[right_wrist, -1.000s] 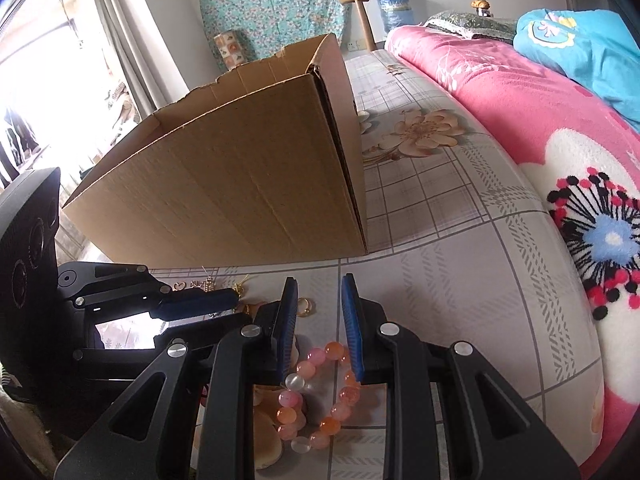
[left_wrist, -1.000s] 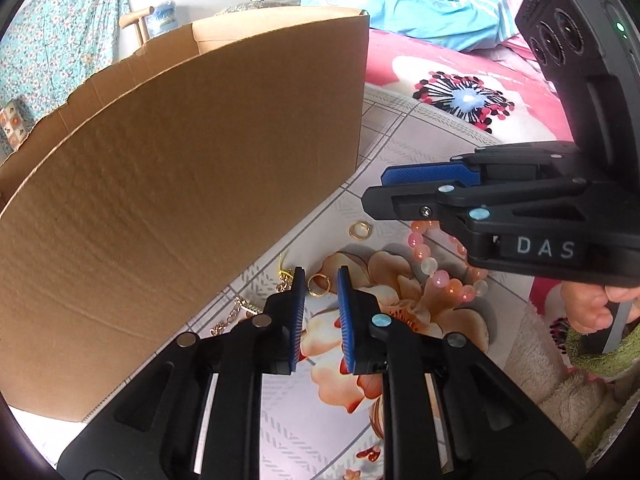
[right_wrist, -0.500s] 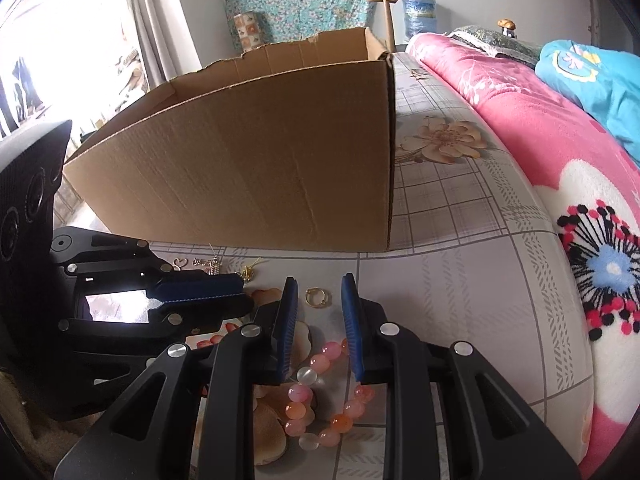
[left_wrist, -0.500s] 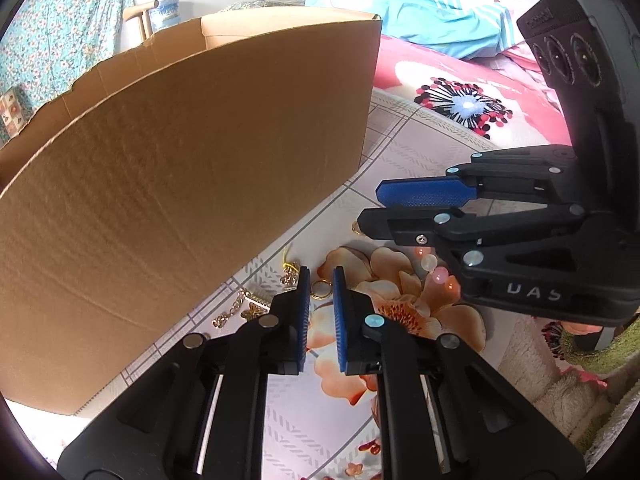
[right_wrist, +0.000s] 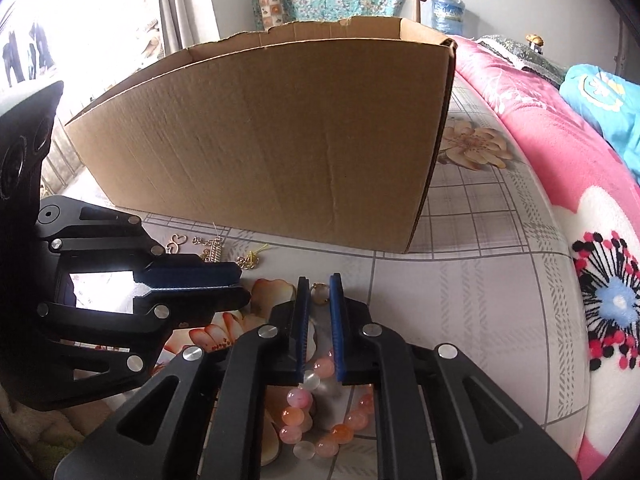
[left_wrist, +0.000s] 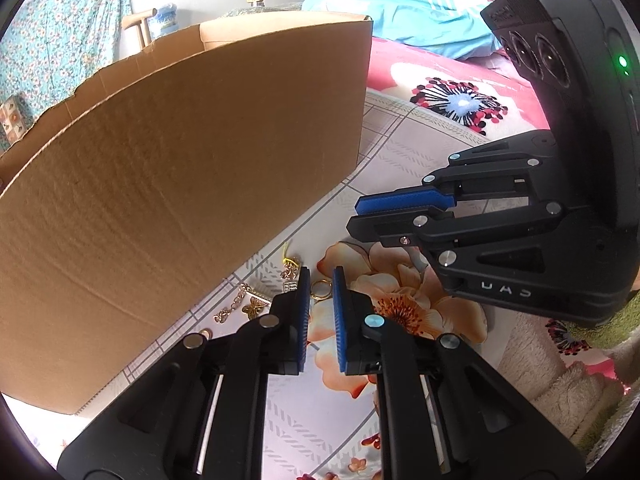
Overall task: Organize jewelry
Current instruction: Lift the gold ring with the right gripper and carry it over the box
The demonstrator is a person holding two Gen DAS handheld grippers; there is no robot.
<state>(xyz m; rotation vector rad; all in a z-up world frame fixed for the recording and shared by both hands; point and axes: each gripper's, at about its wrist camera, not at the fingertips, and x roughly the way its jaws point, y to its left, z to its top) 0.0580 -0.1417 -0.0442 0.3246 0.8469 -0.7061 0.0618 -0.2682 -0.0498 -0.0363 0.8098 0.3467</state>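
Note:
A gold ring lies on the floral sheet just past the tips of my left gripper, whose jaws stand a little apart and hold nothing. Gold chains and charms lie left of it by the cardboard box. My right gripper is open with a narrow gap, above a pink and orange bead bracelet; a gold ring lies at its tips. The gold pieces also show in the right wrist view, in front of the box. Each gripper shows in the other's view: the right one, the left one.
The big open cardboard box stands close behind the jewelry. A pink flowered blanket covers the bed to the right, with a blue pillow beyond. A fuzzy towel lies at the near right.
Both grippers have moved forward toward the box. The left gripper's tips have come up to the gold ring. The right gripper has moved forward over the bead bracelet, toward the other ring.

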